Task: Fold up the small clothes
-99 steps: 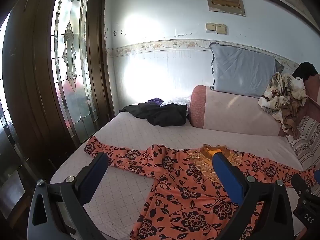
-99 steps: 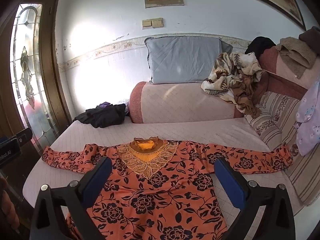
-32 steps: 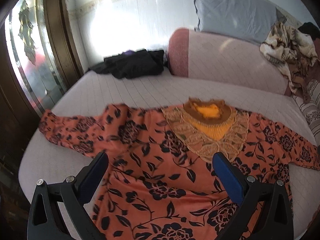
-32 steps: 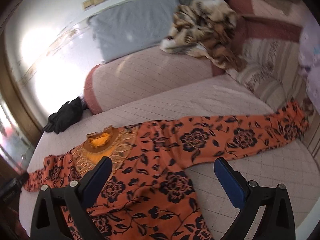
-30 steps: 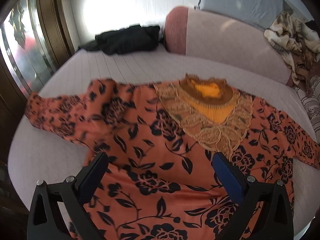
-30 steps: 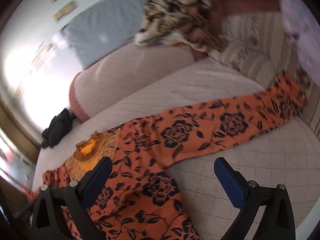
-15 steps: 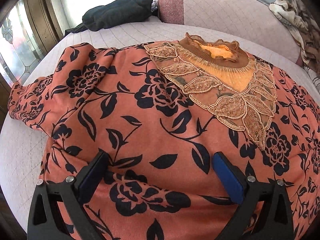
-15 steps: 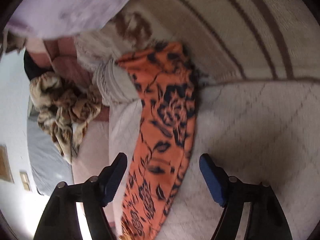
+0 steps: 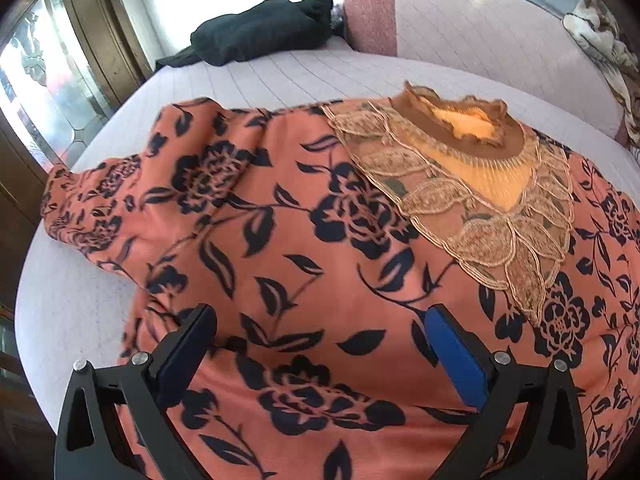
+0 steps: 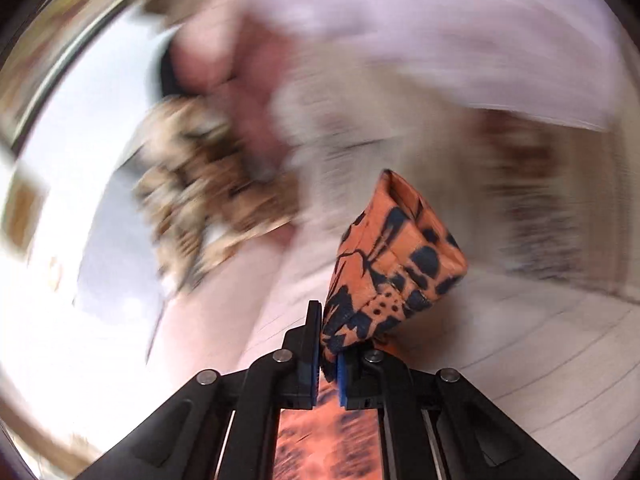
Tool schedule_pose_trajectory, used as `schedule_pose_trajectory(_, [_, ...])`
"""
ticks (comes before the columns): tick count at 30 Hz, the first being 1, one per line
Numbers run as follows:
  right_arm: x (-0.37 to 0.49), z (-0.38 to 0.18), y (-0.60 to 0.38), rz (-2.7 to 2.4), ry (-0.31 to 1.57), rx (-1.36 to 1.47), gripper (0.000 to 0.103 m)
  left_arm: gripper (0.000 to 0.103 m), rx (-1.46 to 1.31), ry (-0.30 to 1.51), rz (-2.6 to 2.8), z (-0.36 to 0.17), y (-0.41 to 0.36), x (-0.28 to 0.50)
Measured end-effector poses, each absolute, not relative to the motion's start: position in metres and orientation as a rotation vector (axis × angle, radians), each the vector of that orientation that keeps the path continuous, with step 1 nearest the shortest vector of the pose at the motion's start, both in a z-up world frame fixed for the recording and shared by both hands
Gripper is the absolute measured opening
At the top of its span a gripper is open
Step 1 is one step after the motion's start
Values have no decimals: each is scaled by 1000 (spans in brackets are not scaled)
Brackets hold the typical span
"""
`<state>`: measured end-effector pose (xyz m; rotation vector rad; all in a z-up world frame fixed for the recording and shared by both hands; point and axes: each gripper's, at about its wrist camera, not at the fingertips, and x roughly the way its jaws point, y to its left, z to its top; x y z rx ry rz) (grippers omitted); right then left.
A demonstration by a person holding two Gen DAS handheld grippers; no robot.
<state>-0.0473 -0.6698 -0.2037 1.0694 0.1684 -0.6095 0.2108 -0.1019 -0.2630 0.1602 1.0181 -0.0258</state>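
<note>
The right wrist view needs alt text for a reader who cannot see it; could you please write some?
The right gripper is shut on the cuff of an orange floral sleeve, lifted off the quilted bed. The background is motion-blurred.

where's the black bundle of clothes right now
In the left wrist view, the black bundle lies at the far upper left of the bed, just left of the pink bolster, beyond the orange floral top.

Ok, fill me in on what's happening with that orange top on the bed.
A person with a gripper in each hand is starting to fold the orange floral top, spread face up on the bed. The right gripper has just closed on the sleeve end, which sticks up bunched between its pads. The left gripper is open, low over the top's body, gripping nothing.
</note>
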Motion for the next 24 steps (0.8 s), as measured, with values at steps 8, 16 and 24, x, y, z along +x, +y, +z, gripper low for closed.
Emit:
schedule_pose_trajectory(8, [72, -147, -500, -124, 306, 906, 6, 103, 98, 929, 153, -224, -33, 221])
schedule_pose_trajectory(16, [177, -206, -319, 178, 593, 899, 6, 103, -13, 962, 334, -228, 51, 239])
schedule_pose_trajectory(24, [200, -262, -224, 389, 873, 907, 82, 103, -146, 952, 380, -224, 88, 246])
